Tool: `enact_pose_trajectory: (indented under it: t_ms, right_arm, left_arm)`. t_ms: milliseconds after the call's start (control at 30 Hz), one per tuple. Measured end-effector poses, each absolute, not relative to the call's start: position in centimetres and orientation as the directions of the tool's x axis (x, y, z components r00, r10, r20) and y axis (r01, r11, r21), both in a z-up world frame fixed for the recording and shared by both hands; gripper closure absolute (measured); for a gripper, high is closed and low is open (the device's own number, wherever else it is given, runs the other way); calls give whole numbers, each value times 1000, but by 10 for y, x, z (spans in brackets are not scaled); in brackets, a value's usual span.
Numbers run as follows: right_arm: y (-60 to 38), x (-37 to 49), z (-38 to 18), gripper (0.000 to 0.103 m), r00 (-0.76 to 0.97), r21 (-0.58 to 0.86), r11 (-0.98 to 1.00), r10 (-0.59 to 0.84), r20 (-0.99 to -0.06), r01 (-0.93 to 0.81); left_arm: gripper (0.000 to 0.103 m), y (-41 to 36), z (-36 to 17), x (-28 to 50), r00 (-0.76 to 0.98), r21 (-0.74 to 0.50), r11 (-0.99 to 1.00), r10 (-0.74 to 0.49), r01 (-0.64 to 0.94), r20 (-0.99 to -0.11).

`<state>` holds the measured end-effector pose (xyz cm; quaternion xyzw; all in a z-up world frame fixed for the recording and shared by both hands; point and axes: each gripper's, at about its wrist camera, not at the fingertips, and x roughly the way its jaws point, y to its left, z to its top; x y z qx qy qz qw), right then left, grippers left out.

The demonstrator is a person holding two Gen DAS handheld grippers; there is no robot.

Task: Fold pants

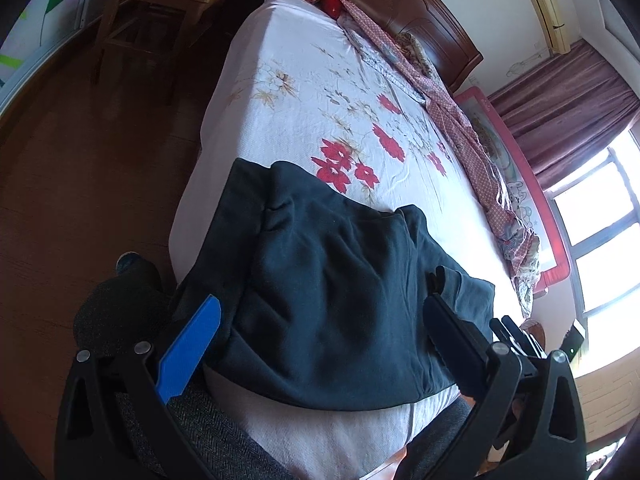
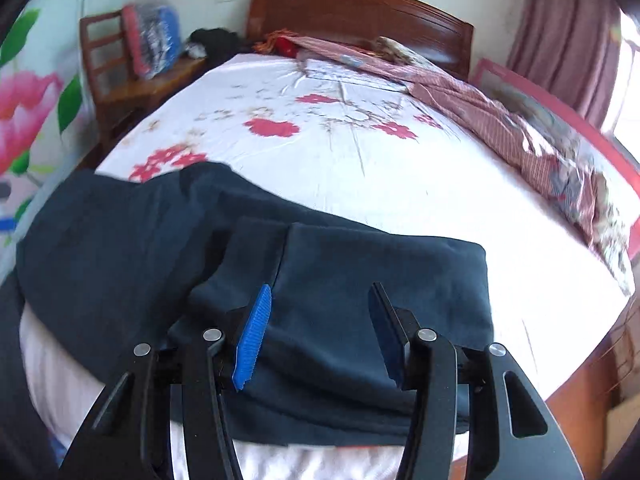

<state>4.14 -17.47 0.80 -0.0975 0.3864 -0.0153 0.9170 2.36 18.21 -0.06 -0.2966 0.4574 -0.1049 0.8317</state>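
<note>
Left wrist view shows one pair of dark blue-grey pants (image 1: 320,280) lying folded in layers on the near end of one bed (image 1: 304,80), its lower edge draped over the mattress side. The bed carries one white sheet with red flowers and one pink patterned quilt (image 1: 452,108) bunched along its far side. One wooden chair (image 1: 160,4) stands by the headboard (image 1: 400,4). One curtain (image 1: 560,108) hangs beside the window.

The left gripper (image 1: 320,308) has two fingers, spread wide with nothing pinched: the blue pad (image 1: 192,348) sits over the pants' left edge and the dark one over their right part, so the cloth lies between and beneath them. Whether the tips touch the fabric is hard to judge. A person's dark-clad leg and a shoe (image 1: 128,262) show at lower left, partly behind the gripper frame. Part of the right gripper's black fingers pokes in at the right edge, mostly cut off.

Right wrist view is motion-blurred. The right gripper (image 2: 320,304) holds its two fingers parted about halfway, nothing gripped. The pants' folded right end (image 2: 360,280) lies under and just ahead of them, a seam (image 2: 282,256) running up from near the blue finger (image 2: 252,344). A bagged bundle (image 2: 154,36) on the chair is too smeared to identify.
</note>
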Motion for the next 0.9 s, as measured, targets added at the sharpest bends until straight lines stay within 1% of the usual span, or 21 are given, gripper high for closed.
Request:
enact_pose_trajectory:
  t_ms: [33,67,100,133,233,333,433,467,533,567,600,633,667,733,800,900]
  right_arm:
    - [-161,46,-9,53,670,-230,968,-106,-735,-99]
    - [-147,54,-34,53,598,-284,945,-135,-790,-162]
    - [-145,60,-49,53,579,-308,936,-159,-800,-169]
    - [-146,56,-48,53,611,-287,948,-146,-778,-139]
    - [-163,62,-39,53,560,-169,982,-96,-823,-79]
    - [-155,61,-43,53,534,-146,986,-83,-842,-77]
    - [-153,71,-46,53,515,-164,983,-99,-852,-82]
    - [-154,77,-47,53,507,-168,982,-105,-856,-81]
    - [-154,79,-46,53,491,-174,982,-116,-863,-76]
    - [-154,79,-45,53,485,-179,981,-121,-866,-76]
    - [-153,79,-45,53,479,-186,979,-127,-869,-78]
    - [-152,81,-44,53,474,-192,978,-133,-870,-78]
    - [-152,83,-44,53,468,-194,978,-136,-873,-77]
    - [-152,86,-43,53,453,-188,980,-138,-881,-67]
    - [-152,88,-43,53,439,-187,981,-142,-887,-60]
    - [-149,92,-43,53,427,-202,977,-153,-891,-70]
  left_arm:
    - [2,187,0,22,564,-589,801,-439,-107,-699]
    - [2,192,0,20,569,-587,801,-431,-117,-701]
    - [2,199,0,18,574,-586,800,-421,-131,-702]
    - [2,206,1,16,582,-589,796,-415,-139,-699]
    - [2,229,1,9,598,-602,781,-405,-168,-692]
    - [2,242,-12,15,582,-642,748,-452,-165,-676]
    - [2,243,-27,29,574,-669,738,-512,-86,-638]
    - [2,239,-30,35,568,-643,763,-501,-65,-653]
    - [2,226,-32,49,549,-587,809,-506,34,-666]
    - [2,221,-33,54,545,-548,834,-487,58,-682]
    - [2,216,-35,61,528,-525,847,-484,81,-698]
    - [2,214,-40,68,499,-529,843,-501,97,-707]
    - [2,214,-46,74,478,-545,834,-515,87,-711]
    - [2,217,-61,84,420,-623,781,-581,47,-697]
    - [2,218,-76,91,378,-674,738,-627,7,-682]
    - [2,214,-90,94,347,-738,675,-690,-6,-635]
